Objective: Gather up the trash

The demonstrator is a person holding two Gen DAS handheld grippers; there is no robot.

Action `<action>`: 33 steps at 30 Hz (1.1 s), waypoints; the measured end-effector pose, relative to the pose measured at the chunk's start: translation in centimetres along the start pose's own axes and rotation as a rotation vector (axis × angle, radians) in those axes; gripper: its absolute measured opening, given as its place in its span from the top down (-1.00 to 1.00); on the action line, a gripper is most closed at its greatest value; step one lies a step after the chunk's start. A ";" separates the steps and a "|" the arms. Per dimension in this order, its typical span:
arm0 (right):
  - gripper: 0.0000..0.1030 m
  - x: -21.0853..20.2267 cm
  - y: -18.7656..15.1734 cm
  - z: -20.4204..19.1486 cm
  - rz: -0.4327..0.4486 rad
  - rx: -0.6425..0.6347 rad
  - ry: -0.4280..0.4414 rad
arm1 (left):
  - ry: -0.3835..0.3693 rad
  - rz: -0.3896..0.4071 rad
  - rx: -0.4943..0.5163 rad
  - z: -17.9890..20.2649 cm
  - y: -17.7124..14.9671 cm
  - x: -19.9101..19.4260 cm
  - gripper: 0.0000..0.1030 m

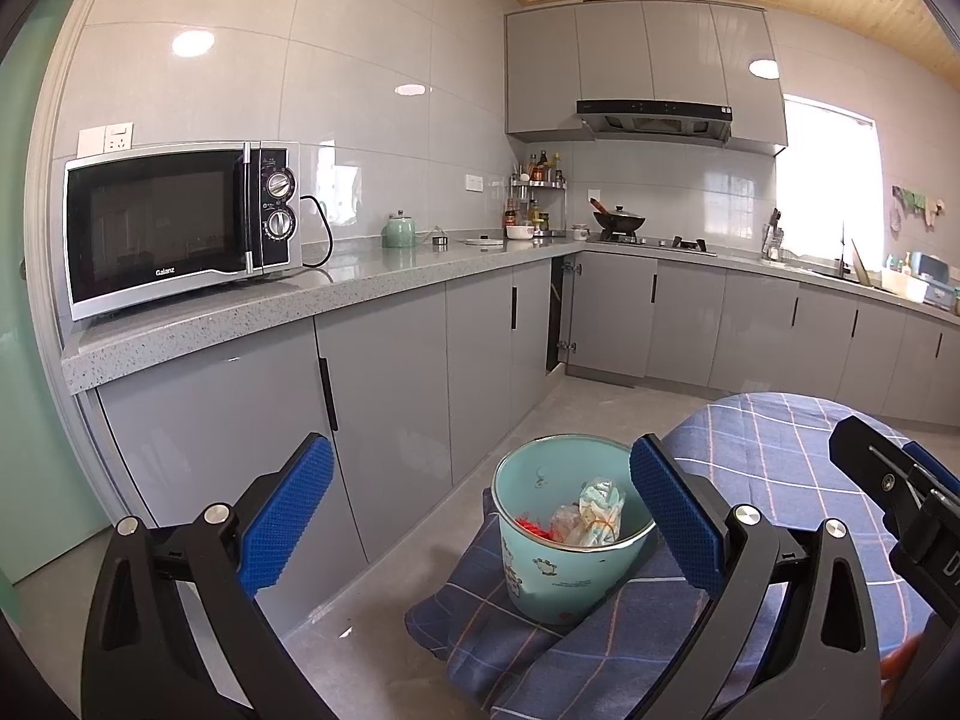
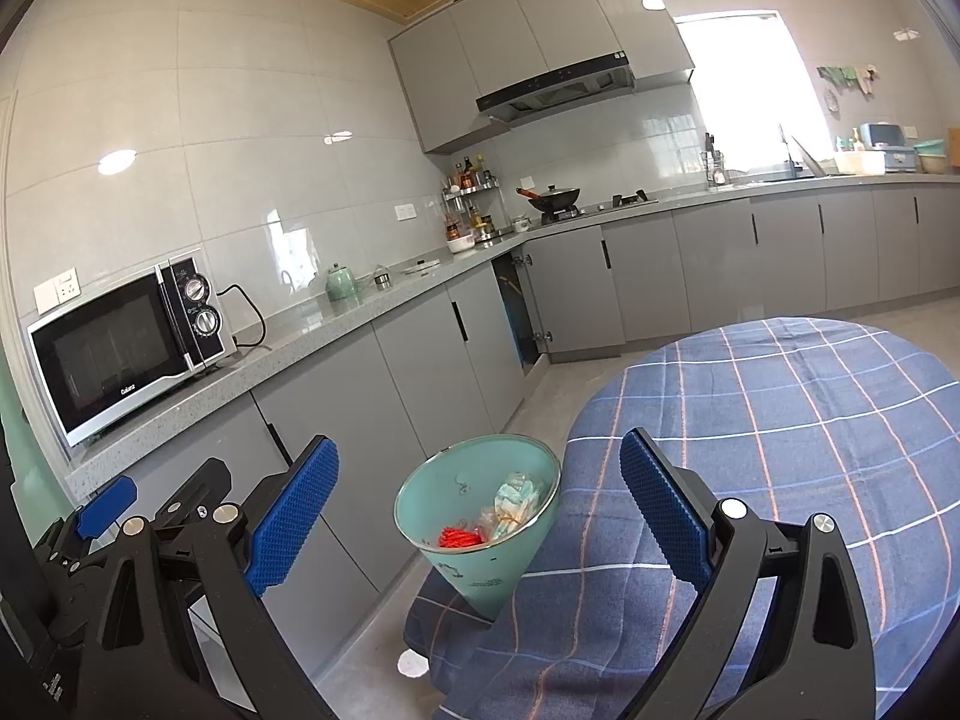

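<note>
A small teal bin (image 1: 564, 564) (image 2: 480, 558) stands beside the table, against the hanging blue checked cloth (image 1: 780, 468) (image 2: 780, 450). Inside it lie crumpled wrappers (image 1: 591, 513) (image 2: 516, 501) and a red scrap (image 1: 534, 528) (image 2: 459, 537). My left gripper (image 1: 480, 504) is open above the bin, nothing between its blue pads. My right gripper (image 2: 480, 492) is also open above the bin and holds nothing. The right gripper's tip (image 1: 888, 480) shows at the right edge of the left wrist view; the left gripper (image 2: 108, 507) shows at the lower left of the right wrist view.
A grey counter (image 1: 336, 294) (image 2: 312, 336) with grey cabinets runs along the wall, carrying a microwave (image 1: 180, 222) (image 2: 126, 348) and a green kettle (image 1: 399, 231). A wok (image 1: 618, 219) sits on the stove. One corner cabinet door (image 1: 558, 312) stands ajar. A white scrap (image 2: 413, 665) lies on the floor.
</note>
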State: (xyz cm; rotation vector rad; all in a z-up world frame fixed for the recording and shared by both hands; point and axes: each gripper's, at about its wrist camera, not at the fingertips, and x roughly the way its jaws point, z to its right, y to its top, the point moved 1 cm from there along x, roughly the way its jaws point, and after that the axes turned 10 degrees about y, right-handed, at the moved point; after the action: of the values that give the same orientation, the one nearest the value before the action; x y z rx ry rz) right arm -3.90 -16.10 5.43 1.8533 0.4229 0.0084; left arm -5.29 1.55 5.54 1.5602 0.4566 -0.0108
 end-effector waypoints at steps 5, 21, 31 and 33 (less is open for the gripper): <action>-0.82 -0.1 0.0 0.0 0.002 0.001 0.000 | 0.000 0.000 0.000 0.0 0.0 0.0 -0.89; -0.82 -0.1 -0.1 -0.1 0.004 0.004 -0.003 | -0.002 -0.003 -0.001 0.0 0.0 0.0 -0.89; -0.82 -0.1 -0.1 -0.1 0.001 0.006 -0.004 | 0.004 -0.005 -0.004 0.1 -0.2 0.0 -0.89; -0.82 -0.1 -0.1 0.0 0.001 0.008 -0.006 | 0.007 -0.007 -0.012 0.1 -0.3 0.1 -0.89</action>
State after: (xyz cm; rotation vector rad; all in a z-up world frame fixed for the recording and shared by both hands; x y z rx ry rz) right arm -4.05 -16.12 5.37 1.8613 0.4185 0.0013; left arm -5.27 1.47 5.26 1.5469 0.4664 -0.0077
